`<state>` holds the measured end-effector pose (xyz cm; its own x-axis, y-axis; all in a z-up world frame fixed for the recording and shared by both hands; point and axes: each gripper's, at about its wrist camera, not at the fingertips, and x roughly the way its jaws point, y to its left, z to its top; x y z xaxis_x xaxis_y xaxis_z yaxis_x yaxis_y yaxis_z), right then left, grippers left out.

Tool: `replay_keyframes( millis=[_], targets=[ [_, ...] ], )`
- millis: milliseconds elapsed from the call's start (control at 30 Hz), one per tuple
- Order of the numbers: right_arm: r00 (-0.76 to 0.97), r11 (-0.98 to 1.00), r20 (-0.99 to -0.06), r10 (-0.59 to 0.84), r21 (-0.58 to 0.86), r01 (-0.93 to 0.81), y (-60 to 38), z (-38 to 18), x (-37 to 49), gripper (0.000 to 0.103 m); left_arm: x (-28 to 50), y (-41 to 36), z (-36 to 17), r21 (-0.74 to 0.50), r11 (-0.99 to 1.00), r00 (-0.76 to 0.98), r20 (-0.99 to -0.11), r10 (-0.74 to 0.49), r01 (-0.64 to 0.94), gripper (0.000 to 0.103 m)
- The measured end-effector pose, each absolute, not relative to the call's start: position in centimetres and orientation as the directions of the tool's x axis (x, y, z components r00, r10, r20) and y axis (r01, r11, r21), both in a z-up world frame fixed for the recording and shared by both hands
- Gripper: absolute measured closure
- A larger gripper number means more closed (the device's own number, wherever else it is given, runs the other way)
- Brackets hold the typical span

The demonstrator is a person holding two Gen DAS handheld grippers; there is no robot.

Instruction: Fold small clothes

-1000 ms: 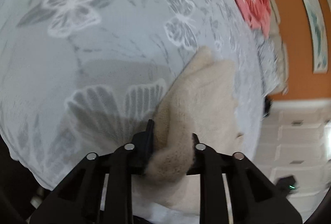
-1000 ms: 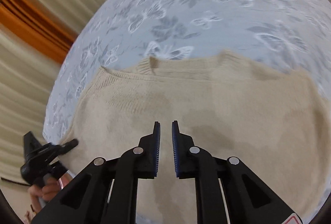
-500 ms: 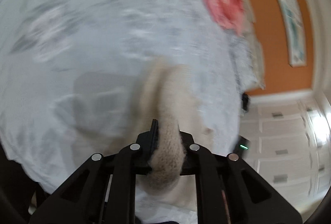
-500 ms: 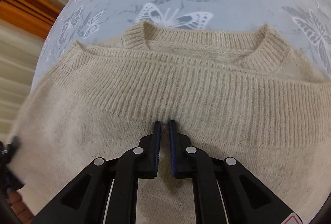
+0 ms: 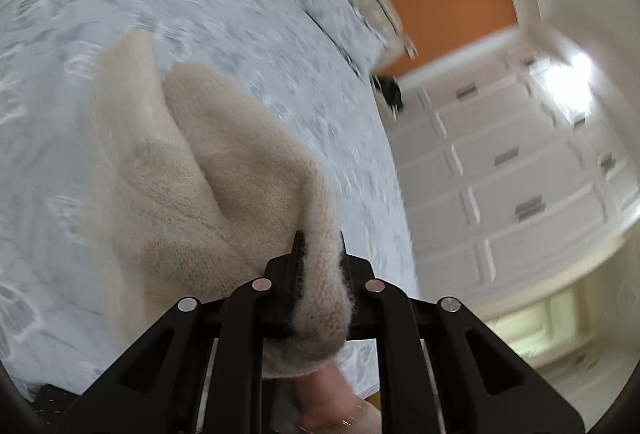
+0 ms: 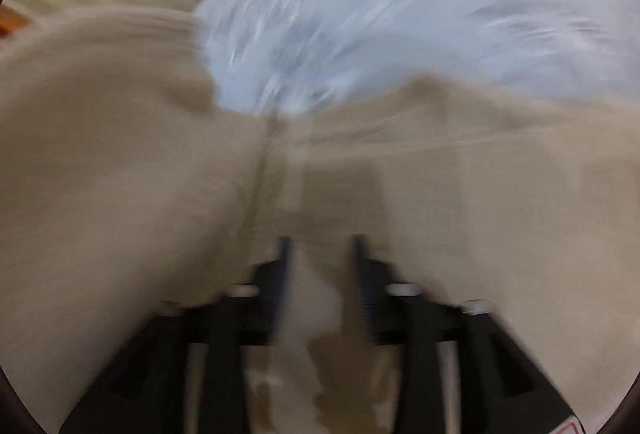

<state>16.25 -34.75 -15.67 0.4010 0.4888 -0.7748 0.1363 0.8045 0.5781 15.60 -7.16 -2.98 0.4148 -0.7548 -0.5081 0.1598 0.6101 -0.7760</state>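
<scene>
The left gripper (image 5: 319,246) stays clamped on a fold of the beige knit sweater (image 5: 208,169), which it has lifted higher off the butterfly-print bedspread (image 5: 280,45) than a second ago, draping it over itself. The right gripper (image 6: 319,254), pinched nearly closed before, is now opening its jaws over the blurred sweater lying on the bed, gripping nothing.
</scene>
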Motion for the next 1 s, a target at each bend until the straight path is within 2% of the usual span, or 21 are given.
replay_keyframes(
  millis=[200,300,333,400,433,467,533,633,767,867,967,1000],
  targets=[
    [0.500,0.716,-0.765,0.406,0.606,0.347,-47.3,-15.8,5.8,0.052,13.6,-16.5,-7.2,-0.743,0.626,0.252,-0.576,-0.778,0.237,0.090],
    [0.498,0.684,-0.751,0.434,0.635,0.361,-49.1,-15.9,4.1,0.051,11.9,-20.9,-12.2,-0.691,0.675,0.136,-0.666,-0.734,0.260,0.085],
    [0.496,0.682,-0.746,0.444,0.641,0.353,-49.2,-15.9,4.1,0.049,11.0,-21.7,-14.2,-0.679,0.697,0.096,-0.697,-0.711,0.232,0.083],
    [0.494,0.688,-0.734,0.465,0.651,0.320,-48.7,-15.5,4.6,0.034,9.8,-21.4,-15.8,-0.685,0.710,0.077,-0.709,-0.701,0.161,0.082],
    [0.492,0.689,-0.726,0.480,0.659,0.301,-48.3,-15.4,4.8,0.031,9.0,-20.8,-15.7,-0.695,0.705,0.091,-0.700,-0.708,0.144,0.074],
    [0.479,0.693,-0.721,0.501,0.666,0.277,-47.3,-15.3,5.5,0.027,8.5,-20.1,-15.1,-0.694,0.704,0.114,-0.695,-0.710,0.152,0.062],
    [0.442,0.708,-0.726,0.528,0.663,0.244,-45.3,-15.4,7.2,0.027,7.5,-18.6,-13.2,-0.669,0.717,0.177,-0.695,-0.697,0.196,0.045],
    [0.390,0.738,-0.744,0.543,0.644,0.201,-42.2,-15.1,9.5,0.027,6.4,-16.2,-10.1,-0.607,0.755,0.254,-0.711,-0.656,0.250,0.029],
    [0.388,0.815,-0.783,0.486,0.566,0.124,-38.7,-13.2,11.1,0.026,5.1,-13.1,-8.0,-0.545,0.795,0.315,-0.730,-0.606,0.266,0.023],
    [0.345,0.788,-0.765,0.544,0.607,0.105,-37.0,-13.7,11.8,0.024,4.4,-10.5,-8.0,-0.556,0.799,0.325,-0.730,-0.602,0.230,0.023],
    [0.270,0.797,-0.792,0.548,0.592,0.118,-35.2,-15.9,13.1,0.023,4.3,-8.9,-8.7,-0.572,0.799,0.325,-0.732,-0.599,0.184,0.023],
    [0.257,0.796,-0.793,0.553,0.593,0.119,-34.8,-16.5,13.2,0.030,4.1,-8.4,-9.1,-0.578,0.798,0.322,-0.733,-0.599,0.170,0.023]
  ],
)
